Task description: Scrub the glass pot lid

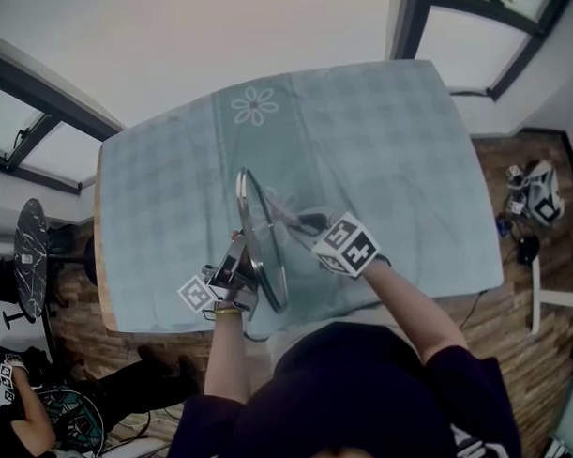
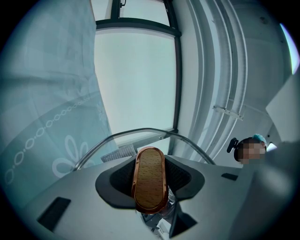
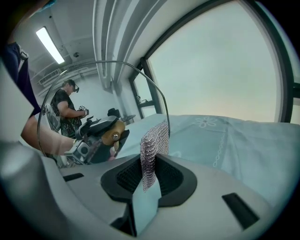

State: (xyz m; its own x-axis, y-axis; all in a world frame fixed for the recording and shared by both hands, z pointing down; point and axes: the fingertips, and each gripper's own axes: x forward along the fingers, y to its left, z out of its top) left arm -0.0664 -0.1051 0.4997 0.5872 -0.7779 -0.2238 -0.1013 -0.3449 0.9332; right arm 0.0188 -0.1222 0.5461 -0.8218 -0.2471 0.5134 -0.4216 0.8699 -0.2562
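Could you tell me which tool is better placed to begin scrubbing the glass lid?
The right tool: it grips the mesh scrubber close to the glass lid, whereas the left tool is clamped on the lid's wooden knob, holding it upright.

- The tablecloth (image 1: 393, 133) lies over the bench (image 1: 97, 254).
- The glass pot lid (image 1: 263, 239) stands on edge above the bench's near half, with its knob (image 2: 151, 180) between the left tongs (image 1: 240, 266) at its near left.
- The right tongs (image 1: 310, 224), to the right of the lid, have a chainmail scrubber (image 3: 153, 150) between them, just beside the lid's rim.
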